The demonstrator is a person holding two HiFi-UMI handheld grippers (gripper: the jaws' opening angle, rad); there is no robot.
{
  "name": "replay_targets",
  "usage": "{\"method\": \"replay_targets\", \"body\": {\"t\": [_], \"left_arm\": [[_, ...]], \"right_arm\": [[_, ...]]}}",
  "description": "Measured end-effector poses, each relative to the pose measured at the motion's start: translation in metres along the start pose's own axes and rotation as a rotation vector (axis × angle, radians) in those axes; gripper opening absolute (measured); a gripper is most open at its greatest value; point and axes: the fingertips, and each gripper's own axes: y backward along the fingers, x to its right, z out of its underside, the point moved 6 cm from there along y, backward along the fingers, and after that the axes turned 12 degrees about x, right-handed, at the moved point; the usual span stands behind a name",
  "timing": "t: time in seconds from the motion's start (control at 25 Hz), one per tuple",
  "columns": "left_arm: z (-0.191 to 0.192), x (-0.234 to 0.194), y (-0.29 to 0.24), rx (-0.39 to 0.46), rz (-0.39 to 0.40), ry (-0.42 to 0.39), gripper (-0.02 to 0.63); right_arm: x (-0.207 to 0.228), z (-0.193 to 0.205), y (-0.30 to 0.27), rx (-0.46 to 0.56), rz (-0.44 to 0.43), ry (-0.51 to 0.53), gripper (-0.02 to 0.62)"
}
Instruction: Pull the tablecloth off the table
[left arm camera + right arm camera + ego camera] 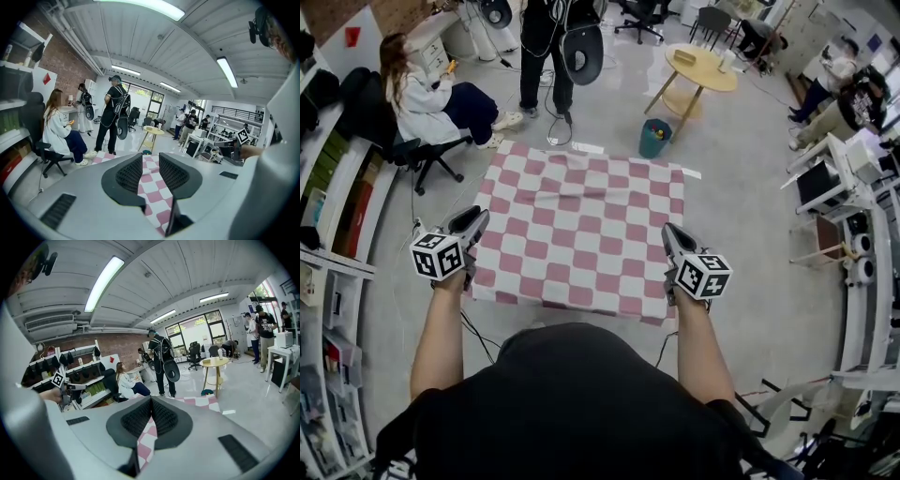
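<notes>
hovering at near corners of checked tablecloth (581,225), spread flat over counter (hidden beneath); placement likely suits pulling toward body. left tool (474,218) jaws apart, cloth showing between, not yet pinched. right tool (667,234) jaws pressed together, no cloth visibly caught.

The table is wholly hidden under the tablecloth (581,234). At the left gripper (150,155), only a strip of tablecloth is seen between the parted jaws; the rest is masked by the gripper's own body. At the right gripper (151,399), whose jaws meet at the tips, it cannot be told whether tablecloth is pinched.
</notes>
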Motion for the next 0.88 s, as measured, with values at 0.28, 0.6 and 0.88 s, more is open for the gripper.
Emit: {"method": "replay_targets", "body": {"t": [0.28, 0.6, 0.88], "left_arm": [[0.001, -0.024, -0.004, -0.013, 0.014, 0.015, 0.13], [-0.01, -0.07, -0.028, -0.025, 0.064, 0.018, 0.13], [-0.017, -0.104, -0.052, -0.037, 0.108, 0.028, 0.13]], "right_arm": [[-0.014, 0.001, -0.018, -0.021, 0.012, 0.013, 0.023], [-0.034, -0.001, -0.043, -0.021, 0.071, 0.02, 0.023], [-0.05, 0.004, -0.07, -0.033, 0.102, 0.024, 0.023]]}}
